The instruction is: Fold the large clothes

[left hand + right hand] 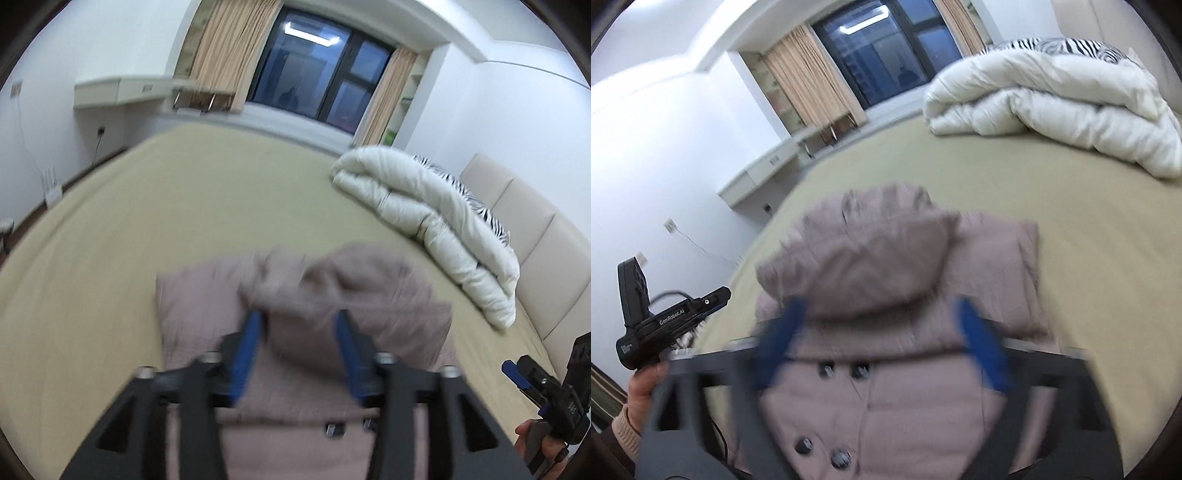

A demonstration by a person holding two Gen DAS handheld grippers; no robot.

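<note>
A mauve hooded coat (897, 332) lies buttoned on the near part of the bed (1052, 206), both the left claw (299, 332) and right claw (882, 325) spread above it holding nothing, the left one's body reading "GenRobot.AI", a white duvet (1052, 110) far right.

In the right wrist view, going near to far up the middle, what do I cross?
Right gripper → jacket buttons → jacket hood → bare bed sheet → window.
</note>
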